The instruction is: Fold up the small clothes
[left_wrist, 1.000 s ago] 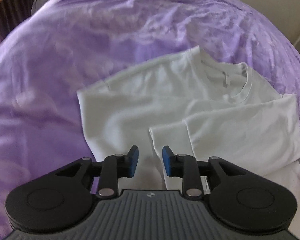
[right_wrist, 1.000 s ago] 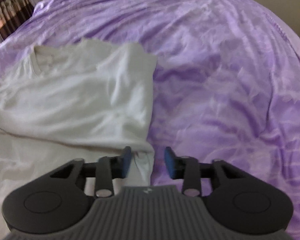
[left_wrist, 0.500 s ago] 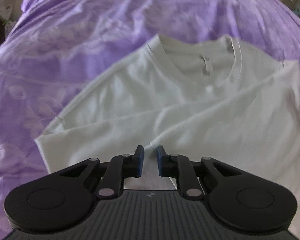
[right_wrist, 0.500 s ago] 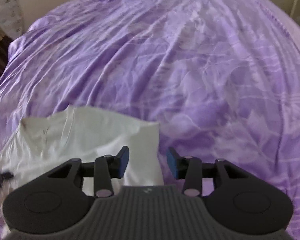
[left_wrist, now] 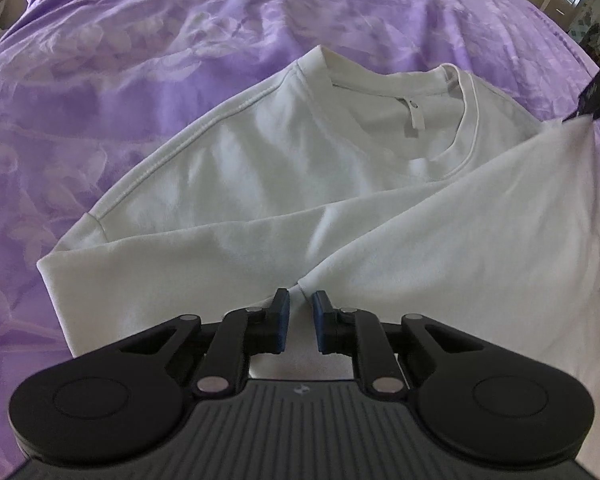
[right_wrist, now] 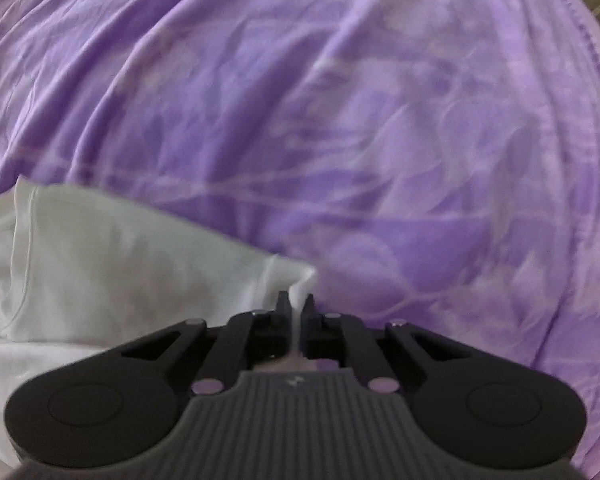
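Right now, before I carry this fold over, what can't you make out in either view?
- Shirt hem: left wrist view, hidden behind the left gripper body and cut by the bottom edge.
- Left jaws: a narrow gap shows, but whether cloth is pinched cannot be told.
- Right gripper: right wrist view is motion-blurred; jaws look shut on a shirt corner, depth of bite unclear.
- Neck label: too small to read.
- Bedsheet edges: cut off.

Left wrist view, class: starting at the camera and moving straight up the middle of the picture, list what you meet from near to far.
left gripper → folded sleeve of the white shirt → shirt's neckline with its label → purple bedsheet
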`<action>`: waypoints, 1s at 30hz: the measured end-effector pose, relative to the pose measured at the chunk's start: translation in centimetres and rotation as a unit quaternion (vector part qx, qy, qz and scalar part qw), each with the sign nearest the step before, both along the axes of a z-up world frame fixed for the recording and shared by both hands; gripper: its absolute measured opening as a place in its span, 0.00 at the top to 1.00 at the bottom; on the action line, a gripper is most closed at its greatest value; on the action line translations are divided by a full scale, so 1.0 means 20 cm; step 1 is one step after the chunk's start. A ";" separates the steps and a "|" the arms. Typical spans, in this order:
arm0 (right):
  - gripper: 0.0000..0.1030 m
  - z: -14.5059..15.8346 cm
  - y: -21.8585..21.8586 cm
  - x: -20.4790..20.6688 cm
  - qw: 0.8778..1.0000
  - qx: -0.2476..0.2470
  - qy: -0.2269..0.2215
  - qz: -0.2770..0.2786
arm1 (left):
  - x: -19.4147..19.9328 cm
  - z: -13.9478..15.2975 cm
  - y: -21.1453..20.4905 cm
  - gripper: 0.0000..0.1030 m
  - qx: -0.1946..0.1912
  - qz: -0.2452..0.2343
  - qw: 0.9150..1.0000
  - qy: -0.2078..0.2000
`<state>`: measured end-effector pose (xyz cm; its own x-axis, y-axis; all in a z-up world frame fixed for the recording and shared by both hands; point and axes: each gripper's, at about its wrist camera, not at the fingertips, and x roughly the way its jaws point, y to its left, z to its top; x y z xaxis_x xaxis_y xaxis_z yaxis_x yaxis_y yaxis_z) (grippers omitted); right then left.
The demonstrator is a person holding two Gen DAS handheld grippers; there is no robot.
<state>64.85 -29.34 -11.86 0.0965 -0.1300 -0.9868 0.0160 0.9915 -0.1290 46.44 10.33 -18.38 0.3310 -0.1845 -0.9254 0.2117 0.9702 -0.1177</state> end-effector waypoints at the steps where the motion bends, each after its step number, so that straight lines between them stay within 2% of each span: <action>1: 1.00 0.02 -0.05 0.01 1.000 0.009 -0.007 -0.014 | 0.00 -0.01 0.00 0.84 -0.001 0.001 1.000 0.002; 5: 1.00 0.04 -0.23 0.03 0.996 -0.039 -0.039 -0.067 | 0.01 -0.04 0.05 0.91 -0.011 0.018 1.000 0.012; 9: 1.00 0.11 -0.34 -0.06 0.994 -0.003 -0.086 -0.067 | -0.01 -0.03 0.07 0.91 -0.020 0.025 0.999 0.010; 13: 0.97 0.27 -0.31 -0.20 0.987 0.046 -0.150 -0.015 | -0.03 -0.02 0.06 0.91 -0.015 0.028 0.999 0.006; 16: 0.95 0.31 -0.27 -0.27 0.982 0.108 -0.152 -0.004 | -0.03 -0.02 0.06 0.91 -0.014 0.035 0.999 0.007; 18: 0.95 0.28 -0.21 -0.32 0.977 0.154 -0.150 0.015 | -0.02 -0.03 0.05 0.91 -0.009 0.037 0.999 0.006; 20: 0.96 0.20 -0.18 -0.33 0.973 0.174 -0.149 0.027 | -0.03 -0.03 0.04 0.91 -0.002 0.035 0.999 0.004; 25: 1.00 -0.12 -0.26 -0.24 0.982 0.131 -0.129 -0.047 | -0.04 -0.04 0.05 0.91 -0.008 0.045 0.999 0.002; 26: 1.00 -0.17 -0.29 -0.23 0.981 0.136 -0.126 -0.058 | -0.04 -0.04 0.05 0.91 -0.011 0.049 0.999 0.002; 28: 1.00 -0.17 -0.30 -0.24 0.979 0.141 -0.133 -0.070 | -0.04 -0.03 0.05 0.91 -0.005 0.045 0.999 0.004; 29: 1.00 -0.14 -0.30 -0.25 0.980 0.131 -0.137 -0.062 | -0.04 -0.02 0.05 0.91 0.000 0.043 0.999 0.006; 30: 1.00 -0.10 -0.28 -0.26 0.983 0.099 -0.144 -0.048 | -0.05 0.00 0.05 0.91 0.005 0.042 0.999 0.008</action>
<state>59.73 -35.04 -13.80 0.3730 0.0396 -0.9270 0.1188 0.9888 0.0900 45.52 11.35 -18.38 0.3301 -0.1468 -0.9325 0.1283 0.9856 -0.1098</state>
